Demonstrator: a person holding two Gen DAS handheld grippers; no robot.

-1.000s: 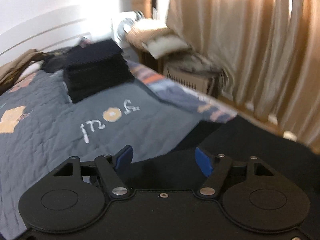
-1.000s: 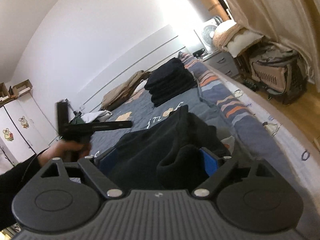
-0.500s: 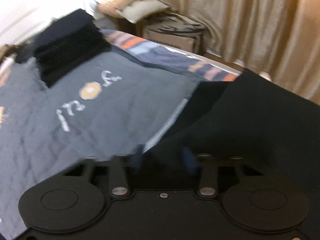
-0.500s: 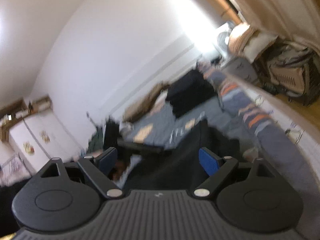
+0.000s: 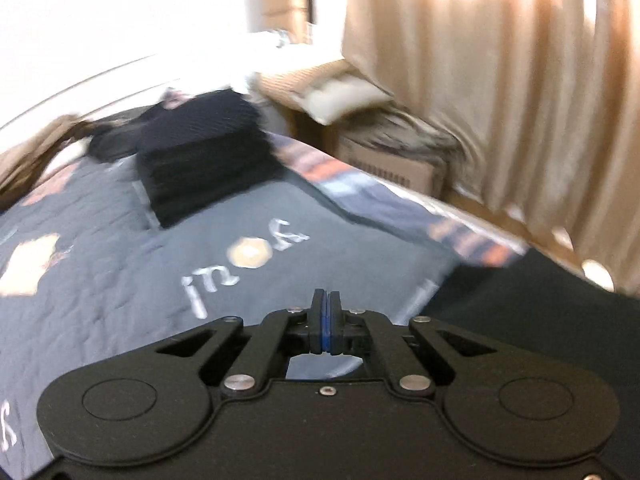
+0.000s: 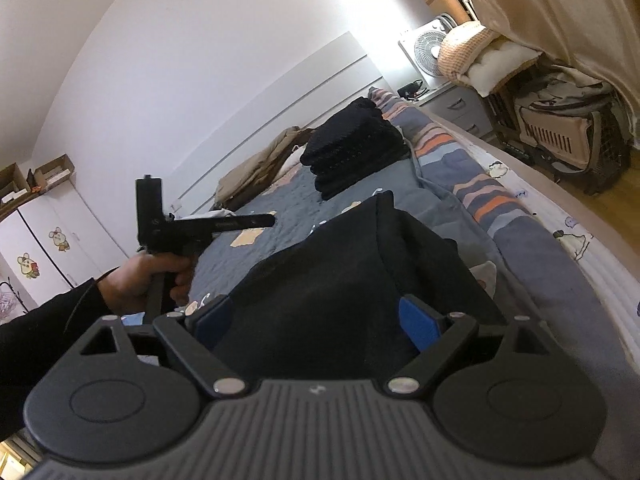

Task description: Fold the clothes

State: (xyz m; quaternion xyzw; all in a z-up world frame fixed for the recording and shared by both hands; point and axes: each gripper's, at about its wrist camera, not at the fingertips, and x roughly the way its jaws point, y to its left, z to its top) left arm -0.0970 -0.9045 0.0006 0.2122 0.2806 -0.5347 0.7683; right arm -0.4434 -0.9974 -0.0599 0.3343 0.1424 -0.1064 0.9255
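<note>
A black garment (image 6: 344, 292) lies bunched on the grey quilt (image 5: 120, 280). My right gripper (image 6: 314, 316) is open, its blue pads (image 6: 416, 320) standing wide on either side of the bunched cloth. In the left wrist view the same black garment (image 5: 540, 316) spreads at the lower right, beside my left gripper (image 5: 326, 300), whose pads are pressed together with no cloth showing between them. A hand (image 6: 148, 280) holds the left gripper (image 6: 268, 220) above the quilt. A stack of folded black clothes (image 5: 204, 164) sits near the head of the bed.
A beige garment pile (image 6: 256, 164) lies by the headboard. Beyond the bed's right edge stand a fan (image 6: 426, 46) on a drawer unit, pillows, a pet carrier (image 6: 560, 132) and curtains (image 5: 500, 80). White wardrobes (image 6: 48, 240) stand at the left.
My left gripper went from open to shut and drew back off the black garment towards the quilt. The right wrist view swung upward and came back, with that gripper still open around the cloth.
</note>
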